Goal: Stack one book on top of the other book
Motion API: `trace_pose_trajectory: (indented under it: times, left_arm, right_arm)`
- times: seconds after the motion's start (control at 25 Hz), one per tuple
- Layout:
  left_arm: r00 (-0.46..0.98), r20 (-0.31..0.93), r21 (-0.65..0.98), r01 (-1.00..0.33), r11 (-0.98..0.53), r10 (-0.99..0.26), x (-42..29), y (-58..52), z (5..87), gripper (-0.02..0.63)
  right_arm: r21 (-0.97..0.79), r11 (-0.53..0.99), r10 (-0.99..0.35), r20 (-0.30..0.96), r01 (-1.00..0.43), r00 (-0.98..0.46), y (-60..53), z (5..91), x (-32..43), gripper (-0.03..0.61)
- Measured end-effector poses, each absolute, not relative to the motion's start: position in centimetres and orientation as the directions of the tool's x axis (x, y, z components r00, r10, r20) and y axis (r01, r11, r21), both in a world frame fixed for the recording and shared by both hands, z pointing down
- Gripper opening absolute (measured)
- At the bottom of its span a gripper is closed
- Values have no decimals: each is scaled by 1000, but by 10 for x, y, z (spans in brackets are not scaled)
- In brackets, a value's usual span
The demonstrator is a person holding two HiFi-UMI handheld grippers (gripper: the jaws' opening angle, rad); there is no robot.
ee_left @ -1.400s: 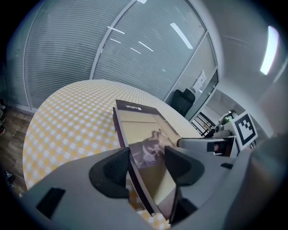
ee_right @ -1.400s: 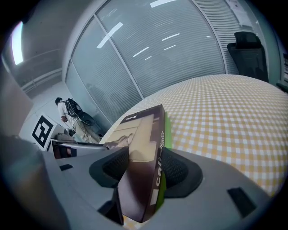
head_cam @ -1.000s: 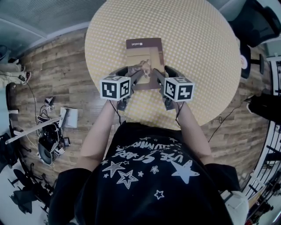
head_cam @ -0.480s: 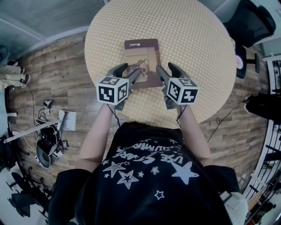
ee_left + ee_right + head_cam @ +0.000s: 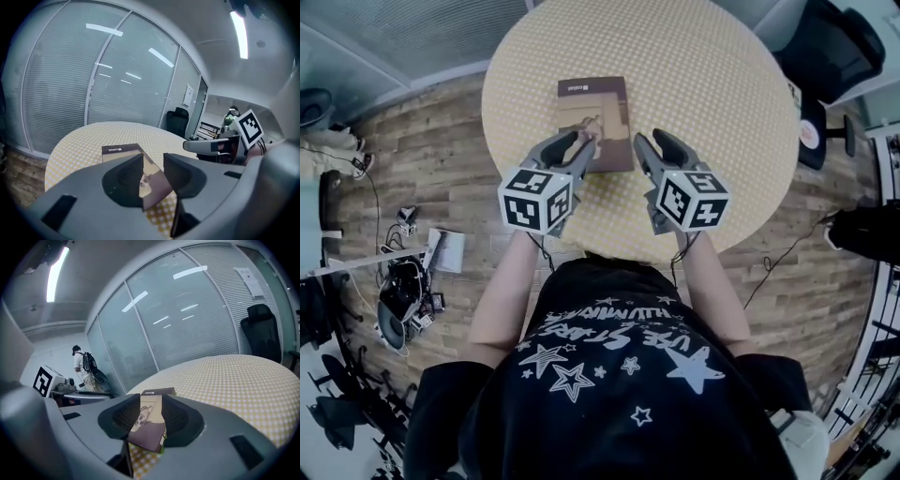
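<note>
A brown book [image 5: 593, 117] lies flat on the round table [image 5: 712, 84] with its yellow checked cloth. In the right gripper view a green edge [image 5: 163, 441] shows under the brown book [image 5: 159, 391], so it rests on something green. My left gripper [image 5: 574, 145] hovers above the book's near left corner. My right gripper [image 5: 654, 145] hovers just off its near right corner. Both have just been closing their jaws with nothing between them, and a gap remains. The left gripper [image 5: 152, 161] and right gripper [image 5: 151, 401] look past their fingers at the book [image 5: 122, 150].
The table's near edge [image 5: 609, 246] is close to the person's body. A black office chair [image 5: 839, 42] stands at the far right. Cables and gear [image 5: 403, 300] litter the wooden floor at left. Glass walls with blinds ring the room, and a person with a backpack [image 5: 82, 364] stands far off.
Both grippers have risen from beside the book's near end and drawn back a little toward the person. Their jaws stand narrower. The book stays on the table.
</note>
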State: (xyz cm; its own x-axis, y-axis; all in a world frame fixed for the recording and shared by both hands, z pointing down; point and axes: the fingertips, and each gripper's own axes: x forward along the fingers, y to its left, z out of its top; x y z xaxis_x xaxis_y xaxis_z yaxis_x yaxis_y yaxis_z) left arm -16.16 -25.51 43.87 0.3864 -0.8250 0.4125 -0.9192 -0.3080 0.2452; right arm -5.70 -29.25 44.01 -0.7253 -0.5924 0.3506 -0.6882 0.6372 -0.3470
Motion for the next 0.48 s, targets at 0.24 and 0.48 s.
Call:
trace_pose_trajectory:
  times: [0.24,0.48]
  left_arm:
    - [369,391,211,-927,-308,-843,-122,-219,417,89]
    - [344,394,191,-938,-290,-852,-86,-188,409,30]
  right_arm:
    - [-352,637,-626,281,-686,-727,-261,421,-18,58]
    - [-385,656,-593,267,-649,-759,-228,424,13,40]
